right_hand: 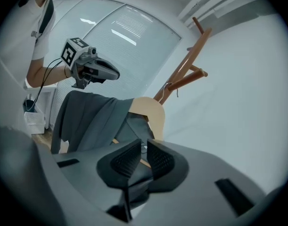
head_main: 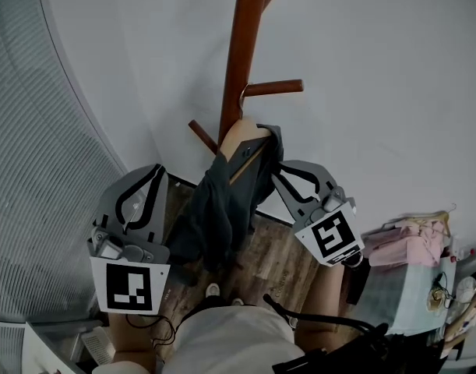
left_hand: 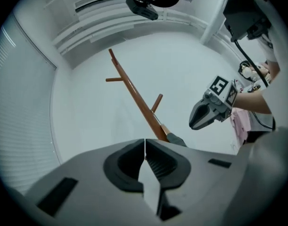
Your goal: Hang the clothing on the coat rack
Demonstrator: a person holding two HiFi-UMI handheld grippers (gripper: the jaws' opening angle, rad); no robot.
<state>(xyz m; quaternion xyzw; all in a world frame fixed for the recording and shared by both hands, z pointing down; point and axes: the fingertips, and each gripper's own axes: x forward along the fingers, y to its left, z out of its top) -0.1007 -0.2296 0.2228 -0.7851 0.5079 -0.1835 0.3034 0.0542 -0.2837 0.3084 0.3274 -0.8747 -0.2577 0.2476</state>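
Observation:
A brown wooden coat rack (head_main: 241,45) stands against the white wall. From one of its pegs (head_main: 275,88) a light wooden hanger (head_main: 241,135) hangs by its hook, carrying a dark grey garment (head_main: 222,201). My left gripper (head_main: 156,170) is left of the garment and apart from it, its jaws shut on nothing (left_hand: 144,142). My right gripper (head_main: 278,174) sits close against the garment's right edge. In the right gripper view its jaws (right_hand: 144,142) stand a narrow slit apart, with hanger (right_hand: 151,112) and garment (right_hand: 92,119) just beyond them; I see no fabric pinched.
Slatted blinds (head_main: 35,170) curve along the left side. A pale box (head_main: 401,287) piled with pink clothing (head_main: 409,244) stands at the right, with cables and small items beside it. Wood floor (head_main: 276,263) lies under the rack, and the person's body fills the bottom of the head view.

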